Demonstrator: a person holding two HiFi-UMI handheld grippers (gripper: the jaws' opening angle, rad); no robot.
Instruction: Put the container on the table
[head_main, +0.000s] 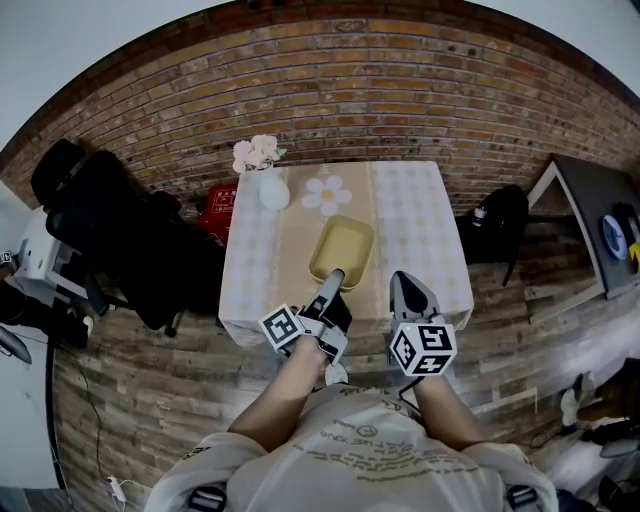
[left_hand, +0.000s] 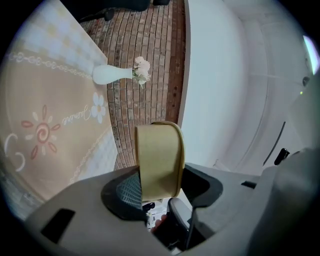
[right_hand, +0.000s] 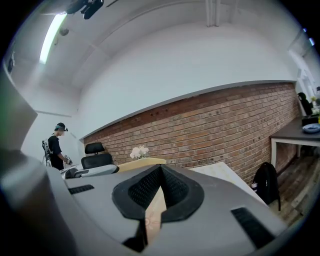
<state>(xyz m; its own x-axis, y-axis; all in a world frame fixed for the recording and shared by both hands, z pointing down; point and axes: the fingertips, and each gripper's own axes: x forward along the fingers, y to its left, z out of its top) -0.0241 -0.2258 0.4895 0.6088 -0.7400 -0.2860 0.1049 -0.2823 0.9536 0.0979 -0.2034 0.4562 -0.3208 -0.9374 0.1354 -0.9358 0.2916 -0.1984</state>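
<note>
A shallow yellow container (head_main: 342, 250) hangs over the near part of the table (head_main: 420, 215), which has a checked cloth and a beige runner. My left gripper (head_main: 337, 276) is shut on its near wall. In the left gripper view the container (left_hand: 159, 160) stands on edge between the pads, with my left gripper (left_hand: 160, 189) clamped on it. My right gripper (head_main: 403, 282) floats to the right of the container, over the table's front edge, jaws together and empty. In the right gripper view my right gripper (right_hand: 155, 200) shows only a thin slit between its pads, and the container's rim (right_hand: 135, 162) is just beyond it.
A white vase of pale flowers (head_main: 270, 180) stands at the table's far left, also seen as the vase (left_hand: 112, 74). Black office chairs (head_main: 120, 230) stand at the left. A black backpack (head_main: 500, 225) and a dark side table (head_main: 590, 215) are at the right. A person (right_hand: 55, 145) stands far off.
</note>
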